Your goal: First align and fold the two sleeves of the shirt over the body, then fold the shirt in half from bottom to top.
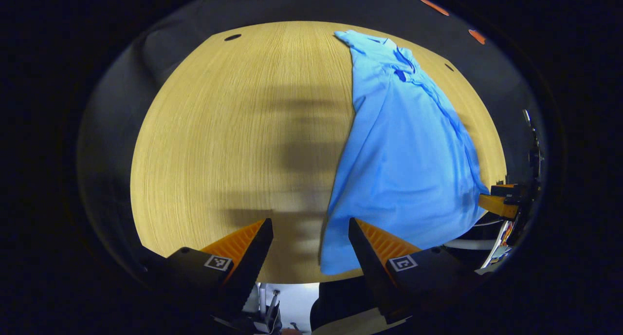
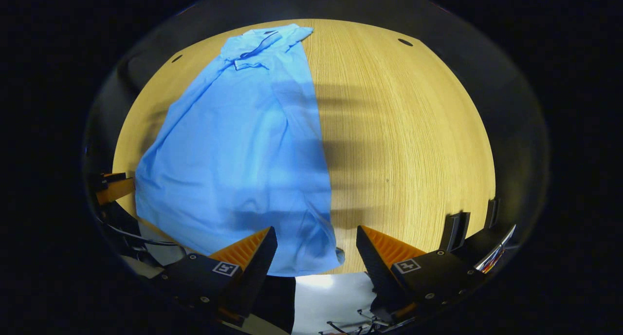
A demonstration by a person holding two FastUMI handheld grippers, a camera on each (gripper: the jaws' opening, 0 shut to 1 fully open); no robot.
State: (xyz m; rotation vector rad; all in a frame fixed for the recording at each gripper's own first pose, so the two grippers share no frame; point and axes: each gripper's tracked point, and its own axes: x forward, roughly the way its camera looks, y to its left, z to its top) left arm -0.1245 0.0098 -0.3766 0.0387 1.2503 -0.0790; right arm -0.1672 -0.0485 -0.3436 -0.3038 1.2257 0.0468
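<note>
shirt (image 1: 404,159) beyond left gripper (image 1: 310,232) (fingers apart), untouched

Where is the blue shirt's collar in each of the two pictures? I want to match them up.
Left gripper view: the collar sits at the top, right of centre, at the far end of the blue shirt.
Right gripper view: the collar sits at the top, left of centre.
Shared landmark: the wooden table, with the shirt's bottom hem at its near edge in both views.
</note>
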